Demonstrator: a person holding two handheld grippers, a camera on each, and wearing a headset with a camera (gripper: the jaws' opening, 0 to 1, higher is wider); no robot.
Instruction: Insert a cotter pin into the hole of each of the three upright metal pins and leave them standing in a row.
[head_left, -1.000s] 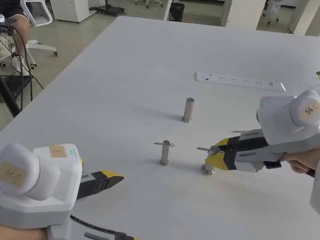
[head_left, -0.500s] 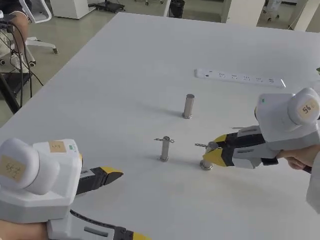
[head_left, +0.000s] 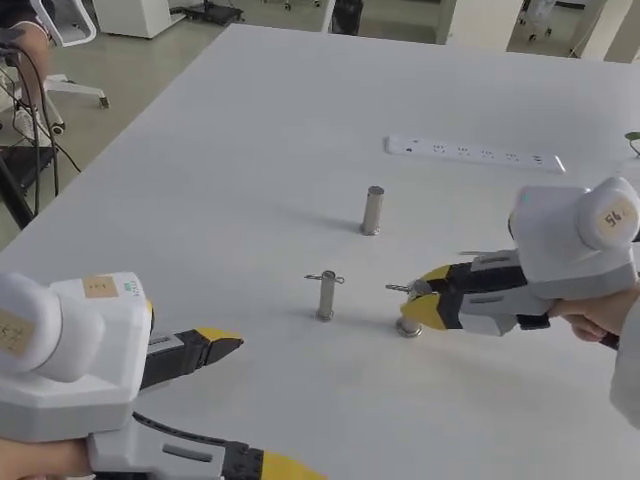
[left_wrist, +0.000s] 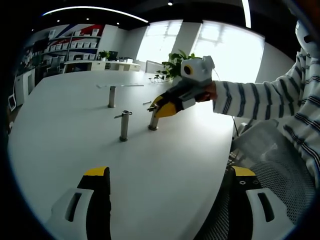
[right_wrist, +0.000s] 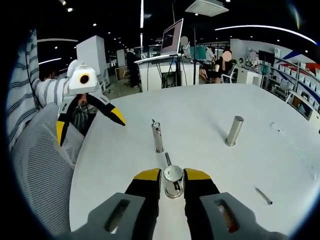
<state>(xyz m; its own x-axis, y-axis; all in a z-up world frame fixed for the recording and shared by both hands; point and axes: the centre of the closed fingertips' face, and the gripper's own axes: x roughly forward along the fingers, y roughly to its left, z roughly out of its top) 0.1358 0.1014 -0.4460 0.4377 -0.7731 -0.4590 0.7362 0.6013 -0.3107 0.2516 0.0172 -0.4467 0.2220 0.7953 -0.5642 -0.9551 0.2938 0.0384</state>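
Three metal pins stand on the white table (head_left: 230, 150). The far pin (head_left: 372, 210) is bare. A cotter pin (head_left: 325, 278) sits crosswise through the top of the middle pin (head_left: 326, 297). My right gripper (head_left: 420, 297) is shut around the upper part of the nearest pin (head_left: 409, 326), and a second cotter pin (head_left: 400, 289) juts out to the left there. In the right gripper view the pin's round top (right_wrist: 173, 175) sits between the yellow jaws, with the cotter pin (right_wrist: 168, 159) pointing ahead. My left gripper (head_left: 255, 405) hovers open at the front left, holding nothing.
A white power strip (head_left: 470, 156) lies at the back right. A loose cotter pin (right_wrist: 263, 196) lies on the table right of the held pin. The table's left edge runs past a chair (head_left: 60, 20) and cables on the floor.
The head camera has shifted slightly. The right gripper stays shut at the same pin and the left gripper stays open at the front left.
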